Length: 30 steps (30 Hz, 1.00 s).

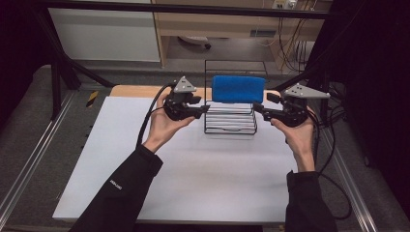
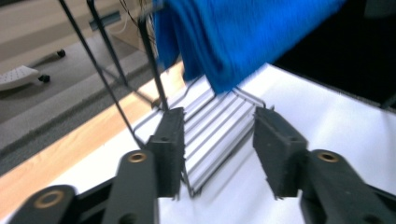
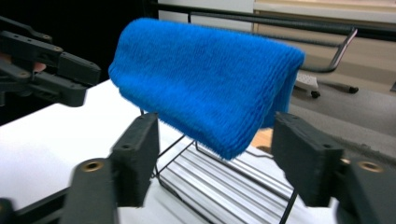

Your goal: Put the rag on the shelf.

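No text, number or brand can be read. The left sleeve [image 1: 118,193] bears a small white mark, too tiny to make out, below the blue towel [image 1: 238,89].

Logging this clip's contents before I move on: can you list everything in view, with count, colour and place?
Towel: one, blue, draped over the top bar of the rack.
Wire rack: one, black frame with a pale slatted base, at the far middle of the table.
Table: one, white top with a wooden far edge.
Office chair base: one, pale with black castors, on the floor beyond the table.
Left gripper: one, black, jaws open, beside the rack's left end.
Right gripper: one, black, jaws open, beside the rack's right end.
Sleeves: two, black, entering from the bottom of the high view.
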Each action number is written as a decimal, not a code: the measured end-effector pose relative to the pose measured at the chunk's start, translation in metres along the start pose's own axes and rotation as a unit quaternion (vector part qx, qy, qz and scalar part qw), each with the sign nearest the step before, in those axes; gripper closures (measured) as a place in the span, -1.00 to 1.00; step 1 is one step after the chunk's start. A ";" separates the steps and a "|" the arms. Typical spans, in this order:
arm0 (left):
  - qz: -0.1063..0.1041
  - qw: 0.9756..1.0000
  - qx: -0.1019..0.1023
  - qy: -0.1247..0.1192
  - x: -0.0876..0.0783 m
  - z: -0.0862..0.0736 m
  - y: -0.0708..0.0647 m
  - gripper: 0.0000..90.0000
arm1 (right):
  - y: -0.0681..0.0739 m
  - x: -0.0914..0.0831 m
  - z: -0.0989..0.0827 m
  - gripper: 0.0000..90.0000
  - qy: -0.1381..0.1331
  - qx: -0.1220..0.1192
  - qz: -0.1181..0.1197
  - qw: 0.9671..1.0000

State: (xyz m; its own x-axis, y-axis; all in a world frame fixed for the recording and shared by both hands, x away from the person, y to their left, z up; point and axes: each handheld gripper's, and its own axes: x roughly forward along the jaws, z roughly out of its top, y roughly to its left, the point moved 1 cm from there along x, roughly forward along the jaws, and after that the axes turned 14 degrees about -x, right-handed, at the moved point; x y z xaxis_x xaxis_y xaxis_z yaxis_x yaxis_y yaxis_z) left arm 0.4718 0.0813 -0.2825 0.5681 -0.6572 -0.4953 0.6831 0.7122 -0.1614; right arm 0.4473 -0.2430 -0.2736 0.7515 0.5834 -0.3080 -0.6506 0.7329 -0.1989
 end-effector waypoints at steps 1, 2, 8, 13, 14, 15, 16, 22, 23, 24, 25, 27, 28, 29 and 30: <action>0.001 1.000 -0.001 0.002 -0.002 -0.005 0.002 0.09 | 0.001 -0.001 -0.001 -0.38 -0.001 0.003 0.000 1.000; -0.002 1.000 -0.002 0.002 -0.004 -0.010 0.004 0.05 | 0.002 -0.001 -0.003 -0.43 -0.001 0.007 0.003 1.000; 0.001 1.000 -0.008 0.009 -0.016 -0.041 0.016 -0.18 | 0.008 -0.002 -0.016 -0.65 0.009 0.020 0.008 1.000; 0.006 1.000 -0.019 0.022 -0.026 -0.069 0.026 -0.38 | 0.016 -0.002 -0.027 -0.76 0.019 0.025 0.012 0.999; 0.010 0.999 -0.021 0.024 -0.028 -0.074 0.028 -0.41 | 0.018 -0.001 -0.030 -0.78 0.022 0.027 0.014 0.999; 0.011 0.999 -0.024 0.026 -0.030 -0.079 0.030 -0.44 | 0.019 -0.001 -0.032 -0.79 0.024 0.029 0.017 0.999; 0.012 0.999 -0.028 0.027 -0.033 -0.085 0.032 -0.47 | 0.022 -0.001 -0.034 -0.81 0.026 0.032 0.020 0.999; 0.024 0.998 -0.048 0.026 -0.050 -0.117 0.048 -0.59 | 0.034 0.002 -0.052 -0.87 0.039 0.041 0.030 0.998; 0.028 0.998 -0.050 0.027 -0.053 -0.122 0.051 -0.61 | 0.036 0.002 -0.056 -0.88 0.041 0.042 0.032 0.998; 0.030 0.998 -0.053 0.029 -0.055 -0.127 0.053 -0.63 | 0.038 0.002 -0.060 -0.89 0.045 0.042 0.033 0.998; 0.033 0.997 -0.057 0.030 -0.058 -0.132 0.056 -0.65 | 0.040 0.003 -0.063 -0.90 0.050 0.039 0.035 0.997; 0.038 0.997 -0.063 0.032 -0.063 -0.143 0.061 -0.67 | 0.044 0.003 -0.071 -0.91 0.057 0.036 0.035 0.997; 0.041 0.996 -0.066 0.032 -0.065 -0.147 0.063 -0.69 | 0.045 0.003 -0.075 -0.92 0.060 0.036 0.036 0.997; 0.042 0.996 -0.069 0.032 -0.067 -0.152 0.065 -0.71 | 0.047 0.003 -0.079 -0.92 0.062 0.038 0.038 0.997; 0.044 0.996 -0.073 0.031 -0.069 -0.156 0.067 -0.72 | 0.049 0.004 -0.083 -0.93 0.063 0.040 0.039 0.996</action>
State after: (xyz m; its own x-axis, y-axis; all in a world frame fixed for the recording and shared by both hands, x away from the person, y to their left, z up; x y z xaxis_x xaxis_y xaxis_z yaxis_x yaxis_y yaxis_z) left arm 0.4064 0.2126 -0.3925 0.5895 -0.5780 -0.5643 0.5565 0.7970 -0.2349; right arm 0.4091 -0.2343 -0.3617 0.6757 0.5950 -0.4351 -0.6923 0.7150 -0.0973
